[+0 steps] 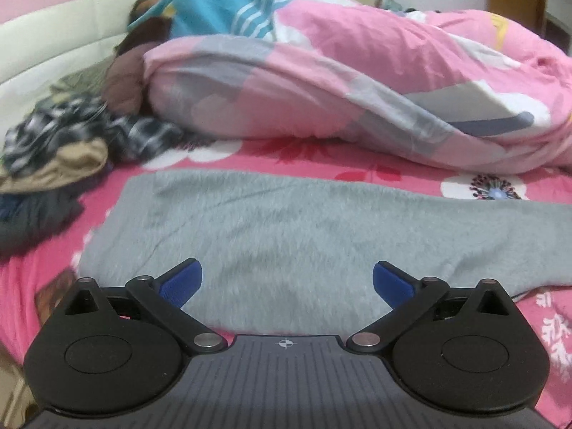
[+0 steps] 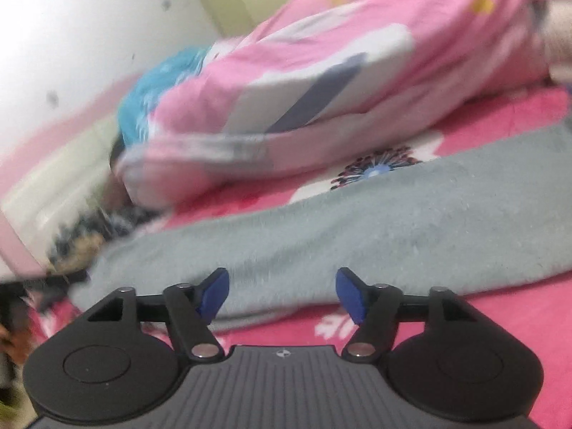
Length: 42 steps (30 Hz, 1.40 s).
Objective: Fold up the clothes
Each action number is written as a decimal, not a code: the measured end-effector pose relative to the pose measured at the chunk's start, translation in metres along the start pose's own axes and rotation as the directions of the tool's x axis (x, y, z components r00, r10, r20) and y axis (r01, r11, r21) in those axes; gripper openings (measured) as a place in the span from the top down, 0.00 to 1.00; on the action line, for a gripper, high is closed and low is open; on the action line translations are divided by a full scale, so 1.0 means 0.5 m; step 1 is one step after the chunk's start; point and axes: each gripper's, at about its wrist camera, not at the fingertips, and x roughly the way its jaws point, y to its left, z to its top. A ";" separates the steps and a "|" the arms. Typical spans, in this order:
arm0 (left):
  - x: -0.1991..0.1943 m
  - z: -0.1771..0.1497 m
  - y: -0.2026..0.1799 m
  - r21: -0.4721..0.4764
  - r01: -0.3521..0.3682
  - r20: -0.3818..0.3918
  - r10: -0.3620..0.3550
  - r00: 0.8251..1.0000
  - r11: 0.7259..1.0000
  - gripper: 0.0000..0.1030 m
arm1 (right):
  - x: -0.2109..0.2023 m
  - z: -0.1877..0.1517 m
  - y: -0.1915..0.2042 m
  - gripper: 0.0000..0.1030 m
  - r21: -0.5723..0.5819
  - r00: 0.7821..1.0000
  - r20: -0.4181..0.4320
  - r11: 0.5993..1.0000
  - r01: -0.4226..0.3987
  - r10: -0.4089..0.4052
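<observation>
Grey fleece garment [image 1: 286, 228] lay flat across the pink floral bedsheet [image 1: 429, 175], at twelve o'clock from both grippers. The left gripper [image 1: 287, 280] had its jaws spread wide, nothing between them; the right gripper [image 2: 282, 295] was likewise parted and empty (its view blurred). A pile of clothes [image 1: 60, 143] sat at ten o'clock, beside a pink quilt [image 1: 339, 82].

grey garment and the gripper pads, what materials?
Grey garment: looks like fleece or brushed knit, matte with a fuzzy nap; blur leaves it open. Left gripper pads: blue, matte, likely rubber or textured foam on black plastic fingers.
</observation>
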 end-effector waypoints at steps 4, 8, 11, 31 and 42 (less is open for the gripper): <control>-0.013 -0.025 0.003 -0.019 -0.042 -0.011 0.042 0.999 0.999 0.00 | 0.057 -0.026 0.067 0.32 -0.183 0.969 -0.026 0.954 0.238 -0.247; -0.026 -0.041 0.011 -0.037 -0.071 -0.010 0.070 0.997 0.997 0.00 | 0.089 -0.050 0.095 0.32 -0.212 0.948 -0.056 0.932 0.294 -0.312; -0.025 -0.047 0.027 -0.071 -0.080 -0.024 0.078 0.997 0.994 0.00 | 0.076 -0.037 0.124 0.32 -0.174 0.958 -0.033 0.945 0.276 -0.285; -0.051 -0.054 0.067 -0.149 -0.162 -0.042 0.157 0.987 0.976 0.00 | 0.256 -0.064 0.142 0.17 -0.186 0.948 -0.100 0.941 0.282 -0.303; -0.050 -0.054 0.048 -0.150 -0.194 -0.065 0.186 0.980 0.969 0.00 | 0.246 -0.096 0.141 0.12 -0.231 0.960 -0.028 0.937 0.264 -0.278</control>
